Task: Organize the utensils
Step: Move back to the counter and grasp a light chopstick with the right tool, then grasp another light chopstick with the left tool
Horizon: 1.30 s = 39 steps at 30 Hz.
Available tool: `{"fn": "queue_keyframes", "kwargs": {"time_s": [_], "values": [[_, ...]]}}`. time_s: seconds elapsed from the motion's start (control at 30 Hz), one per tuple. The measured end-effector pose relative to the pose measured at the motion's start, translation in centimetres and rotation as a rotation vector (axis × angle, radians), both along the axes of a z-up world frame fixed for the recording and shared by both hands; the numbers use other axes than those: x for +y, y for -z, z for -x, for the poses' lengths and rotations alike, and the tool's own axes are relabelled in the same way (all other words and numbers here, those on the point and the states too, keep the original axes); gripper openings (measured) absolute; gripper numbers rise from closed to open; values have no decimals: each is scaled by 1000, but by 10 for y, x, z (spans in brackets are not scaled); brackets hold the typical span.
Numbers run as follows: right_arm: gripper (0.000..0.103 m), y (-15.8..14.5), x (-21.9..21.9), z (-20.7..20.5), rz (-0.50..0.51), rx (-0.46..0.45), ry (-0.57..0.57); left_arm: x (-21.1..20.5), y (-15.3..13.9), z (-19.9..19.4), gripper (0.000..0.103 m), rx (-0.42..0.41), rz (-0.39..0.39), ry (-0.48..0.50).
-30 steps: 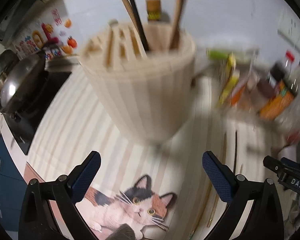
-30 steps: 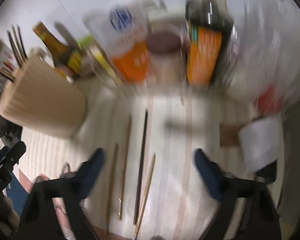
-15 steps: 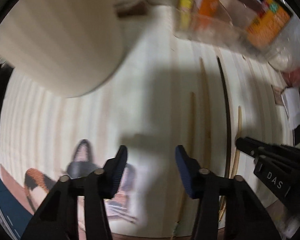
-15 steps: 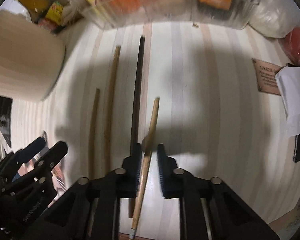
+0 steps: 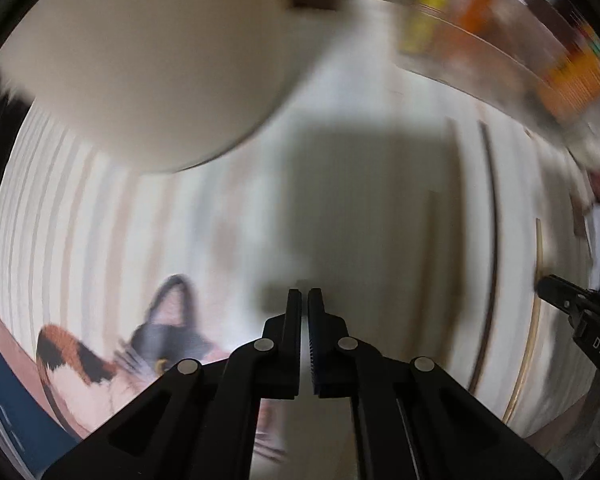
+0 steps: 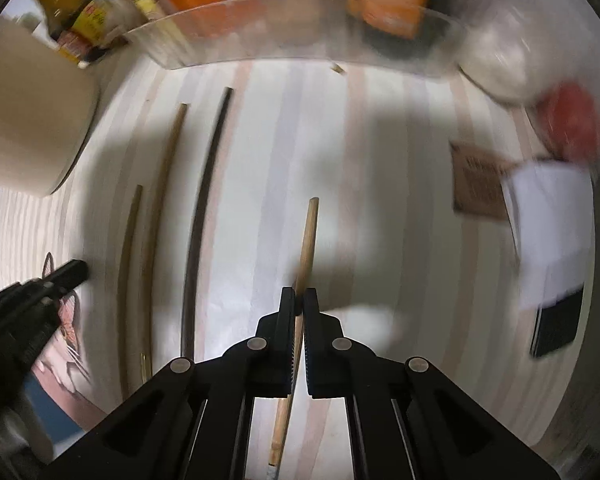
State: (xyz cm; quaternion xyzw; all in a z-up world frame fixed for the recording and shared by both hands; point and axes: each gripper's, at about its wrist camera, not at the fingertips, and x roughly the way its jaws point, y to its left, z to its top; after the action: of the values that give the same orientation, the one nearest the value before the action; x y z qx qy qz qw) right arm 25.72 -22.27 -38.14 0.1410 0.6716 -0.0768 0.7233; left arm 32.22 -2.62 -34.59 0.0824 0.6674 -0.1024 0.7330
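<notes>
Through the left wrist camera, your left gripper [image 5: 304,300] has its fingers drawn together with only a sliver between them and nothing held. It sits over the striped countertop [image 5: 80,220], below the pale utensil holder [image 5: 148,60]; the view is blurred.

Through the right wrist camera, your right gripper [image 6: 299,300] is clamped on a light wooden chopstick [image 6: 309,236], a slim, round stick. Its long axis runs along the fingers, tip pointing away toward the clear tray [image 6: 300,32]. A dark chopstick [image 6: 204,200] and two brownish ones [image 6: 160,208] lie on the counter to its left, roughly parallel.
</notes>
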Motion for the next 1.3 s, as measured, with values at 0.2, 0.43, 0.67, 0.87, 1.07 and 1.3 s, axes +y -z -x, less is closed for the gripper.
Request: {"fn": "queue_keyframes", "kwargs": {"time_s": [0.2,0.43,0.67,0.87,1.07,1.3], "values": [[5,-10,7,-27,-45,16,-47,27,-4,-2,2,41,82,-61],[10,-24,-2,-13,-91,40,-1,-23,-13,23,14,54,133,121],[10,-20,-20,28,-107,45,74,-57,-5,36,15,24,81,238],[10,-16,-32,62,-107,46,96,-61,-6,38,1,8,76,196],[9,-14,-37,77,-123,36,121,-34,-7,34,4,121,266,102],[10,-4,-30,50,-127,35,122,-63,-4,52,16,67,197,223]]}}
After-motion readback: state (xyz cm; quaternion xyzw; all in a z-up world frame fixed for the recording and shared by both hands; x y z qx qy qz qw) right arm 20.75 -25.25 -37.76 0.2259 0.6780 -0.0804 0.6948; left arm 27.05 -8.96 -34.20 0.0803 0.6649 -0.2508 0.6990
